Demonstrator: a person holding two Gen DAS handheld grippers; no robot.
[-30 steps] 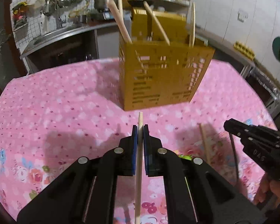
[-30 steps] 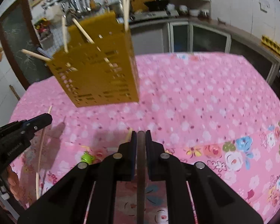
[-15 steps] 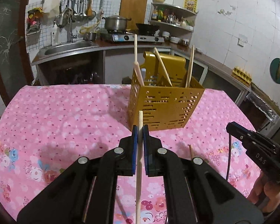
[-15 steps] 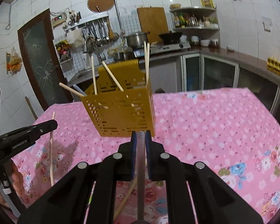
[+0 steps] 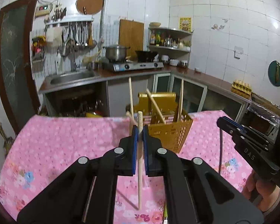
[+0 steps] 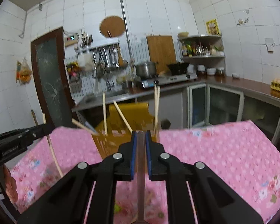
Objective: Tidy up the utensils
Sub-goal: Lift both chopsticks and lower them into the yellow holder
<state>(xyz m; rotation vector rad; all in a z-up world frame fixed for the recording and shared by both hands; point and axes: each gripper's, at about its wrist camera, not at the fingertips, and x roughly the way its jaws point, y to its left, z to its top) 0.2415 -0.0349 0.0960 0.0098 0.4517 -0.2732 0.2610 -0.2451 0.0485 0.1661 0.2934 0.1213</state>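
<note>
Only each own view shows its grip — left hand-held gripper [image 5: 139,130] clamps a pale chopstick [image 5: 139,160], right hand-held gripper [image 6: 140,140] a dark chopstick [image 6: 140,179].

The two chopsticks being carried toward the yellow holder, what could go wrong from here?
1. The left tool pinches the pale chopstick near its top, so the long hanging end may swing and miss the yellow holder.
2. The right tool grips a dark chopstick the same way.
3. Leaning chopsticks crowd the holder; an incoming one could snag.
</note>
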